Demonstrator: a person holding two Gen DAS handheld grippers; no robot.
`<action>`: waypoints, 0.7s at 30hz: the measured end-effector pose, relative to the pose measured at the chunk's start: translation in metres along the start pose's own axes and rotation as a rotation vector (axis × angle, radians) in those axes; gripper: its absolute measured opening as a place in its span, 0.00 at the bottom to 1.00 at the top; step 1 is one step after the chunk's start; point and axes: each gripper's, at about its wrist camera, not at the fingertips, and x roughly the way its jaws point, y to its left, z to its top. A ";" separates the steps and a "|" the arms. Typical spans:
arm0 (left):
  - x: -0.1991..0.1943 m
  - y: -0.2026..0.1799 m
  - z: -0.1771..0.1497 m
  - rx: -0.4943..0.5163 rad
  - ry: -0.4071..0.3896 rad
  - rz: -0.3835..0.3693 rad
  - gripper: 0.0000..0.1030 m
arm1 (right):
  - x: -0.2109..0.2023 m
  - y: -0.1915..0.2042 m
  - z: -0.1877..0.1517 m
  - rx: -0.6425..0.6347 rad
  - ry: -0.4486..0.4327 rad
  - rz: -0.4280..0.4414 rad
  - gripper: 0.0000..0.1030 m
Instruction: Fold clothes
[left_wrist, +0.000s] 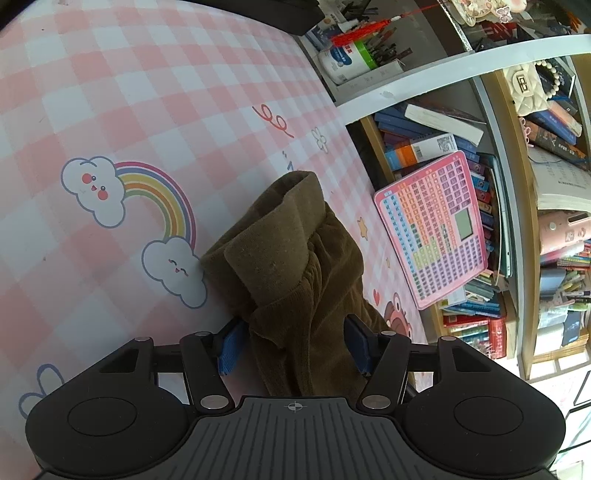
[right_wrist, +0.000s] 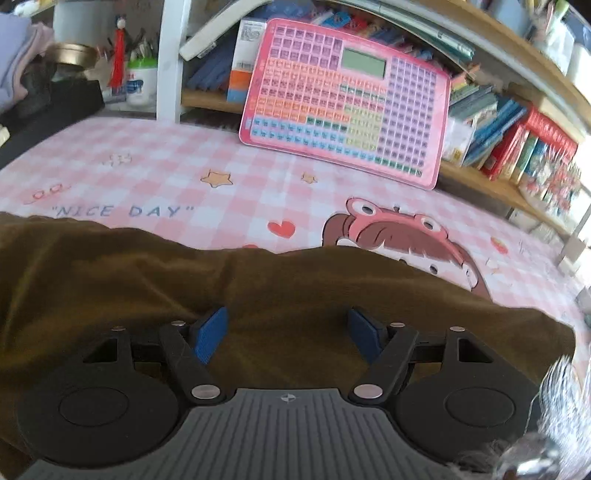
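An olive-brown garment lies bunched on the pink checked table cover, its folded cuff end pointing away. My left gripper stands open, its blue pads on either side of the garment's near end, not closed on it. In the right wrist view the same garment spreads wide across the cover. My right gripper is open just above the cloth, with blue pads apart and nothing between them.
A pink keyboard-style learning board leans against a bookshelf at the table's far edge. A white pen pot and a white shelf post stand at the back left. A dark object sits at the far end.
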 end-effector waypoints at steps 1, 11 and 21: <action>0.000 0.000 0.000 0.001 -0.001 -0.002 0.57 | -0.001 0.001 -0.002 -0.008 -0.005 -0.003 0.70; 0.000 0.002 -0.003 -0.015 -0.022 -0.028 0.57 | -0.076 0.001 -0.057 0.013 0.024 0.067 0.70; 0.010 0.000 -0.003 0.011 -0.027 0.025 0.13 | -0.094 0.013 -0.076 -0.060 0.013 0.067 0.70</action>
